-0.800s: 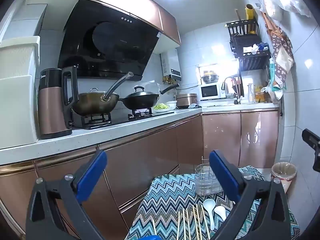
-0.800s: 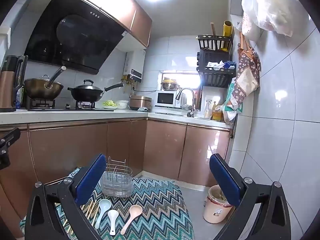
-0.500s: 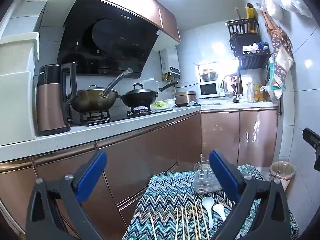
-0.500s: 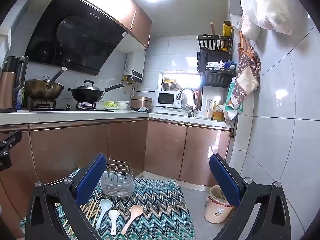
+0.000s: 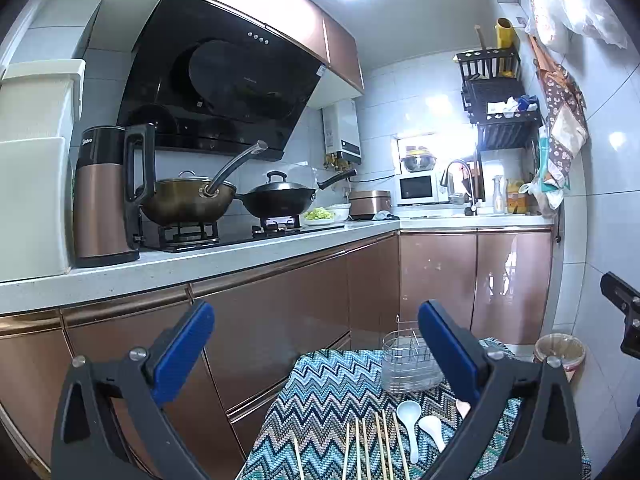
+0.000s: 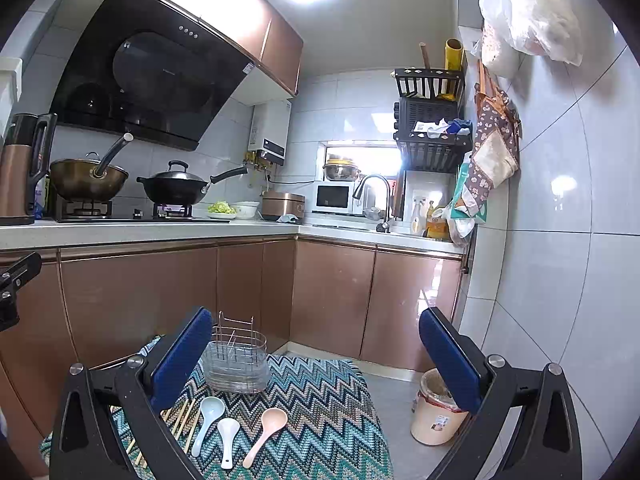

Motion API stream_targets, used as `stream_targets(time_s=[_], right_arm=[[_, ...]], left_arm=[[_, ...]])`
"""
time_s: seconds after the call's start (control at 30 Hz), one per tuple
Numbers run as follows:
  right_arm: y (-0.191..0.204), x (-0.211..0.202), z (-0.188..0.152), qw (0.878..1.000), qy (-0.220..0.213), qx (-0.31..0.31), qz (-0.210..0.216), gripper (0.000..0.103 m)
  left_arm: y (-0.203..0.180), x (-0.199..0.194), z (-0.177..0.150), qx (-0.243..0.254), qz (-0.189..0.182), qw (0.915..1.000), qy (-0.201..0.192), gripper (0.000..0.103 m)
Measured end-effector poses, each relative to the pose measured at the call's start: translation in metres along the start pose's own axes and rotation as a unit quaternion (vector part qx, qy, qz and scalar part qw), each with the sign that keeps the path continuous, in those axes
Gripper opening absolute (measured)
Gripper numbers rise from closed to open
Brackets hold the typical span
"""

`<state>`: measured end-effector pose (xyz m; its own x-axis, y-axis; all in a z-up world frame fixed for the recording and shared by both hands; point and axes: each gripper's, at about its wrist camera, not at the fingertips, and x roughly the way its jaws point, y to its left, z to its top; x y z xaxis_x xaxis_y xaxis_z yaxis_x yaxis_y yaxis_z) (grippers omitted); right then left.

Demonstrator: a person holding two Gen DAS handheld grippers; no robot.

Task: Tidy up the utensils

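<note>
A clear utensil holder with a wire rack [image 6: 236, 364] stands at the far end of a small table with a zigzag cloth [image 6: 320, 408]; it also shows in the left wrist view [image 5: 406, 364]. In front of it lie two white spoons [image 6: 206, 420] [image 6: 227, 436], a pink spoon [image 6: 266, 430] and several wooden chopsticks [image 5: 376, 444]. My left gripper [image 5: 316, 352] is open and empty above the table's near left. My right gripper [image 6: 316, 354] is open and empty above the table.
Copper cabinets [image 6: 160, 292] and a counter with woks [image 5: 276, 198] and a kettle [image 5: 108, 196] run along the left and back. A beige bin [image 6: 436, 412] stands on the floor right of the table, by the tiled wall.
The left wrist view has shifted slightly, showing more of the chopsticks and cloth. The right gripper has barely moved. Both stay open.
</note>
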<state>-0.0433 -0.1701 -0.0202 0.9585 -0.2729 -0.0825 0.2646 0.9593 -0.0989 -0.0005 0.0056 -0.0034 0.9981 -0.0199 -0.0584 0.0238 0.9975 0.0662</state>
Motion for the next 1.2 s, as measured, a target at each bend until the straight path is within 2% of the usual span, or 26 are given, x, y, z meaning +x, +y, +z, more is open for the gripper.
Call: stream_targets(time_s=[0.83,1.2], right_arm=[[0.004,-0.008,0.000,1.000,-0.022,-0.003,-0.006,0.103],[0.005,-0.009,-0.001,1.000,-0.024,-0.003,-0.005,0.103]], left_arm=[[0.002,-0.005,-0.002,-0.001,0.014,0.9999,-0.009,0.103],[0.008,-0.007,-0.001,-0.009,0.007,0.9999,-0.011,0.103]])
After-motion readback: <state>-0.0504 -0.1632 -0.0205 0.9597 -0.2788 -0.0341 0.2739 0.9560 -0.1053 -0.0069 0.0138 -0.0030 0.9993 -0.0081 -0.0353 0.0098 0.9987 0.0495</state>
